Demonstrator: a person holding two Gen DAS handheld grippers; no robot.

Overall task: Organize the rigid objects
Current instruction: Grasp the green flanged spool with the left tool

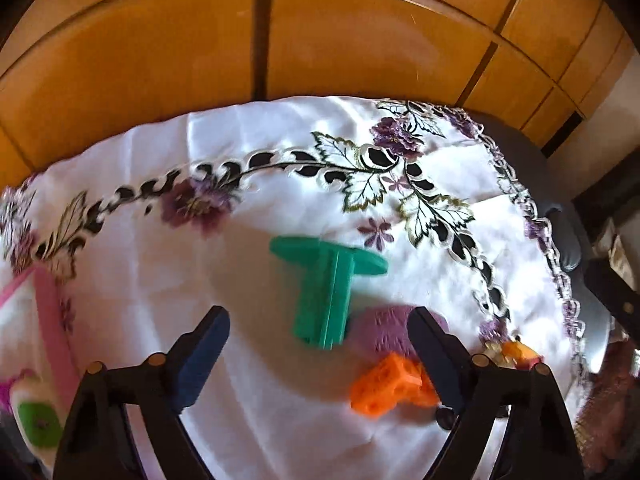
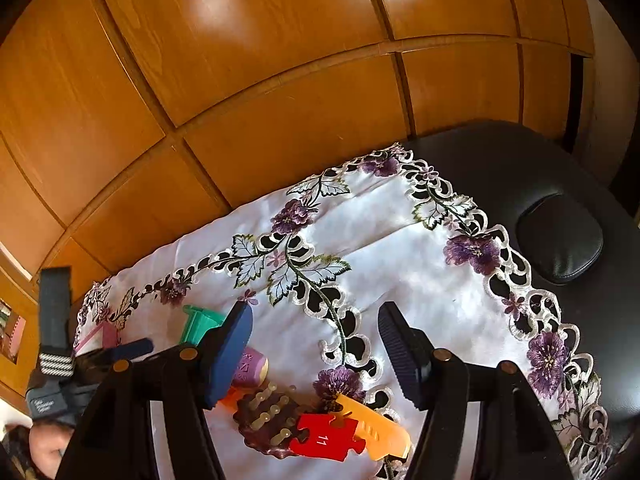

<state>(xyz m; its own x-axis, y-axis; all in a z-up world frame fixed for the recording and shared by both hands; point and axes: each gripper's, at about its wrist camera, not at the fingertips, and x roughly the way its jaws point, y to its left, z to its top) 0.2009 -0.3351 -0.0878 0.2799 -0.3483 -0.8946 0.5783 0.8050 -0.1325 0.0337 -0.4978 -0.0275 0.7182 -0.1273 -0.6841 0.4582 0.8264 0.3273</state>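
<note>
The cloth is white satin with a soft sheen, edged in raised purple and green embroidery with cutwork holes. Behind it the wooden panels are varnished and glossy, throwing back the light. The black pad looks like grained leather, faintly shiny. The green T-piece is matt plastic with fine ridges; the orange block is matt, perforated plastic. The red puzzle piece looks smooth and flat. The right gripper has ribbed, rubbery blue pads on smooth black plastic arms.
</note>
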